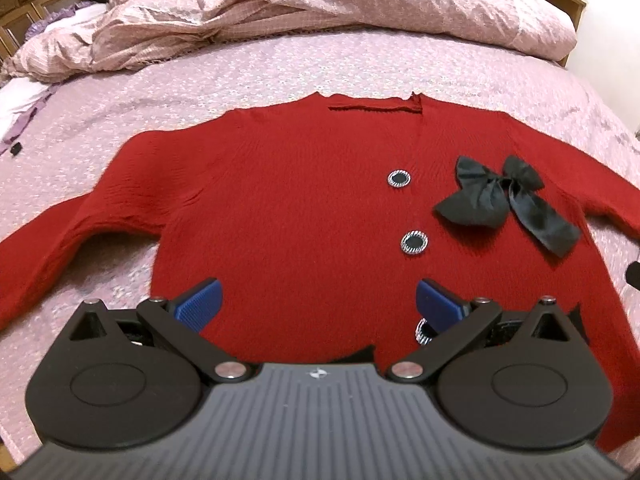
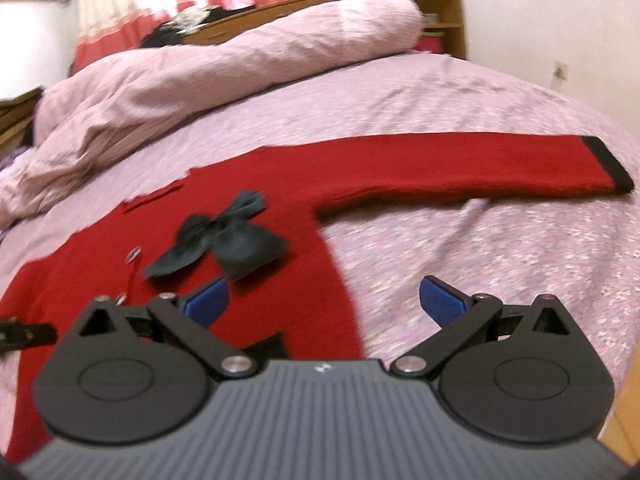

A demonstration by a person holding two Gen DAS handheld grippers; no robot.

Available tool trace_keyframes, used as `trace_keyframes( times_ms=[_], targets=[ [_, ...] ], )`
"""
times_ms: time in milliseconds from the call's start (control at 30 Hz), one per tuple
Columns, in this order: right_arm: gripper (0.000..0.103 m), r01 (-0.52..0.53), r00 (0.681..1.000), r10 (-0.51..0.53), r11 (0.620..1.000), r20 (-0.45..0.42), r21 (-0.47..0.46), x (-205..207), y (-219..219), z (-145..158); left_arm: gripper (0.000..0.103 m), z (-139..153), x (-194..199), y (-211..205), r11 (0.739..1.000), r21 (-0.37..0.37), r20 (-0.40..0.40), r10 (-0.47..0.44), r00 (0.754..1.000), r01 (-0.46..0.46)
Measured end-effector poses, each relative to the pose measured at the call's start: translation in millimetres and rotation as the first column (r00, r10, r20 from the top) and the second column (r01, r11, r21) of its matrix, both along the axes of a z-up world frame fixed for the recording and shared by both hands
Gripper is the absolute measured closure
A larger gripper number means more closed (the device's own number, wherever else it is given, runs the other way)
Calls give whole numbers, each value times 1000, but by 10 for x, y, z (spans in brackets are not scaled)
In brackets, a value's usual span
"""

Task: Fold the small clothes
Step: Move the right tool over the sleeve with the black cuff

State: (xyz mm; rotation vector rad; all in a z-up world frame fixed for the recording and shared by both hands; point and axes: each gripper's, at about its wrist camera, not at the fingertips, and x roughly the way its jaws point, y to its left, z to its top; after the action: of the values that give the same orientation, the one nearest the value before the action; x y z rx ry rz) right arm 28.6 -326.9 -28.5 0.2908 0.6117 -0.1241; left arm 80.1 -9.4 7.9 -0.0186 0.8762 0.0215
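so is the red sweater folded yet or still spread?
Spread: red sweater lies flat on the bed, right sleeve stretched straight out.

Pink floral bed [image 1: 280, 76], red cardigan [image 1: 300, 220] spread flat on it, rumpled pink duvet [image 1: 320, 4] behind

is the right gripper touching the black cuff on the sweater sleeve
Apart. The right wrist view shows the open right gripper near the sweater's body, with bedspread between it and the black cuff.
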Motion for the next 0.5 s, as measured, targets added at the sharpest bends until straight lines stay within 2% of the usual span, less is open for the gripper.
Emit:
trace_keyframes(
  times_ms=[233, 500],
  targets=[
    [0, 136, 990, -135, 990, -31, 39, 194, -599, -106, 0, -115, 338, -155, 1000, -18, -32, -13, 999, 12],
    [0, 284, 959, -283, 955, -16, 84, 414, -1305, -202, 0, -293, 644, -325, 998, -60, -64, -34, 997, 30]
  ],
)
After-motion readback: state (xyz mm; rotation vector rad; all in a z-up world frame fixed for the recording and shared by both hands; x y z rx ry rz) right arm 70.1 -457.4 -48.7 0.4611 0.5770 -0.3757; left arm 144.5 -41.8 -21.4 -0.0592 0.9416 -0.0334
